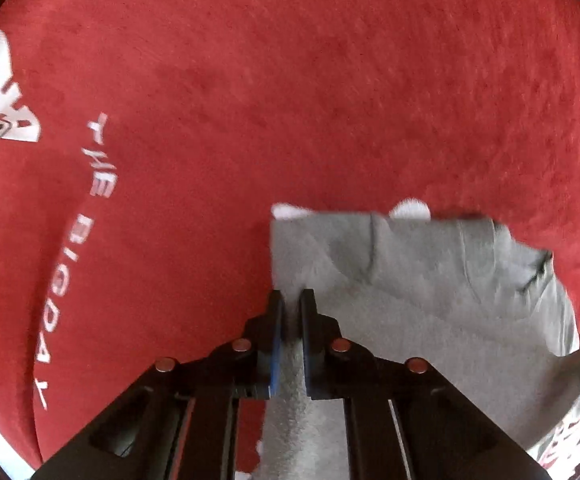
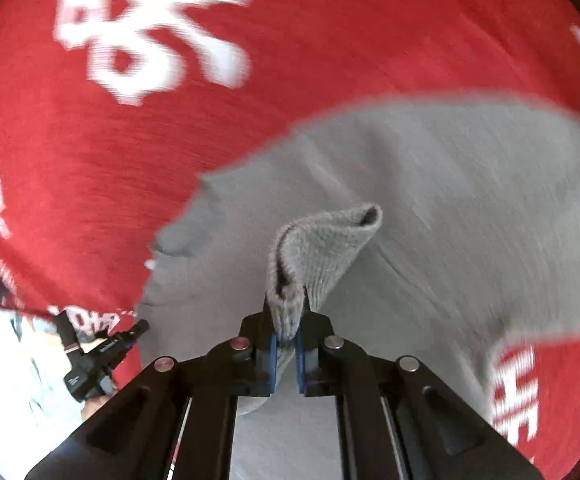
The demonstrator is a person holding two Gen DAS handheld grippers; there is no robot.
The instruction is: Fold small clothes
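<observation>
Grey knit garment point(image 2: 430, 208), small and ribbed at its hem, lies spread over a red cloth point(image 2: 69, 168) printed with white lettering. In the right wrist view its long axis runs from lower left to upper right, broad body stretching toward the right edge of frame; motion blur softens that far edge. A ribbed corner point(image 2: 326, 240) is lifted off the rest and doubled into a loop, its open end pointing up and right, away from the camera.

The right hand-held gripper point(image 2: 285, 320) is clenched on this ribbed corner, blue pads pressing the fabric from both sides. The left hand-held gripper point(image 1: 292, 312) is likewise closed on grey fabric: a strip of the garment point(image 1: 410, 280) passes between its narrow-set fingers and hangs down toward the camera. In this view the garment extends to the right from the grip, its top edge roughly level, with small white patches point(image 1: 410, 208) showing just beyond it.

White text reading "THE BIGDAY" point(image 1: 73, 248) runs along the red cloth at left. A black device point(image 2: 97, 356) sits at the lower left of the right wrist view.
</observation>
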